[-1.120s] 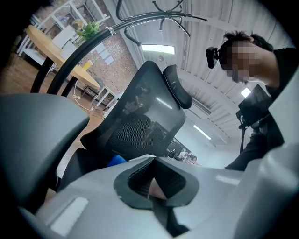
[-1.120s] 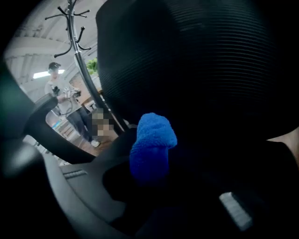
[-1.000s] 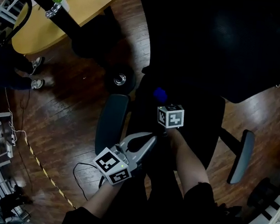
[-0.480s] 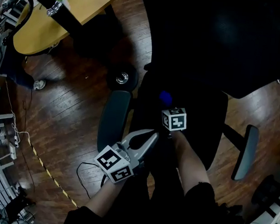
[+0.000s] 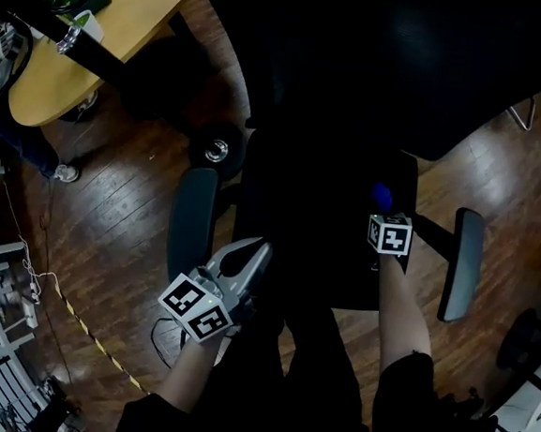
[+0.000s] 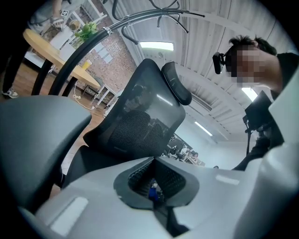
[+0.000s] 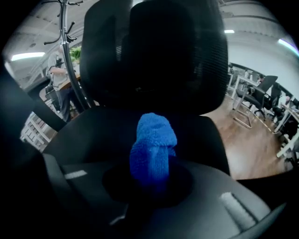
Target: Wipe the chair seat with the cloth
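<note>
Right gripper (image 5: 382, 211) shifted right over chair seat (image 5: 307, 232), cloth (image 7: 152, 149) pinched between its jaws, left gripper (image 5: 256, 251) jaws closed

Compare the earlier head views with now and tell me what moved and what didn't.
The right gripper, shut on the blue cloth throughout, swept it rightward across the chair seat, from left of centre to near the right edge. Nothing was taken hold of or let go. The left gripper stayed shut and empty at the seat's front left, beside the left armrest.
</note>
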Motion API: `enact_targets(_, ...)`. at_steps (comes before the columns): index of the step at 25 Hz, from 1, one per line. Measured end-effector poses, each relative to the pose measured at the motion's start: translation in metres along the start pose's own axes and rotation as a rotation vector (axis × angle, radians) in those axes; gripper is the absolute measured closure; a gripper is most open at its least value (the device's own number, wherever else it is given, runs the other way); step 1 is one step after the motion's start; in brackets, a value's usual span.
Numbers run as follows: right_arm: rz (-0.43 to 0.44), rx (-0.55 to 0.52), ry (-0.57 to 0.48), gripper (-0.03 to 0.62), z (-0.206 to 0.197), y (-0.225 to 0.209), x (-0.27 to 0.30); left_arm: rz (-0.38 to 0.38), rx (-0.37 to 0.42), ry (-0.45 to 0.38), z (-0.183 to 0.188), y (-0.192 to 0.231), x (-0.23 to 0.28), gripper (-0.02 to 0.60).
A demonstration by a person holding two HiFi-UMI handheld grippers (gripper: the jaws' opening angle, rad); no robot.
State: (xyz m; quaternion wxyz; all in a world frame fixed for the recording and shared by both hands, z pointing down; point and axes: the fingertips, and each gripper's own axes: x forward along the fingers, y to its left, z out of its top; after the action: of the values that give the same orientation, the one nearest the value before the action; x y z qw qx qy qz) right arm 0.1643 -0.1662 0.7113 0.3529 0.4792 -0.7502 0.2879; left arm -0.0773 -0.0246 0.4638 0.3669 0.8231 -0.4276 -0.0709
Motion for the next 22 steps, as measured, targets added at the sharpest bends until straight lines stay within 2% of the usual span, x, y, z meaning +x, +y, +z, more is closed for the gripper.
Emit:
enact_targets(2, -0.055, 0.0, -0.011, 0.554, -0.006, -0.027, -0.016, 0.018, 0.001, 0.01, -0.002, 0.0, -0.002, 0.578)
enact_targets(4, -0.068, -0.004, -0.021, 0.554, -0.009, -0.036, -0.024, 0.025, 0.012, 0.017, -0.002, -0.002, -0.001, 0.58)
enact_targets(8, -0.063, -0.005, -0.026, 0.554, -0.011, -0.039, -0.024, 0.028, 0.034, 0.017, -0.002, -0.006, 0.005, 0.578)
enact_targets(15, -0.074, 0.006, -0.032, 0.554, -0.006, -0.035, -0.025, 0.029, 0.131, 0.024, 0.014, -0.013, 0.009, 0.578)
enact_targets(18, -0.012, -0.018, -0.053, 0.554, 0.004, 0.005, -0.017, 0.047, 0.142, 0.039, 0.013, -0.012, 0.005, 0.578)
enact_targets(22, 0.202, 0.002, -0.068, 0.554, 0.026, 0.11, 0.011, 0.075, 0.134, 0.044, 0.014, -0.01, 0.0, 0.578)
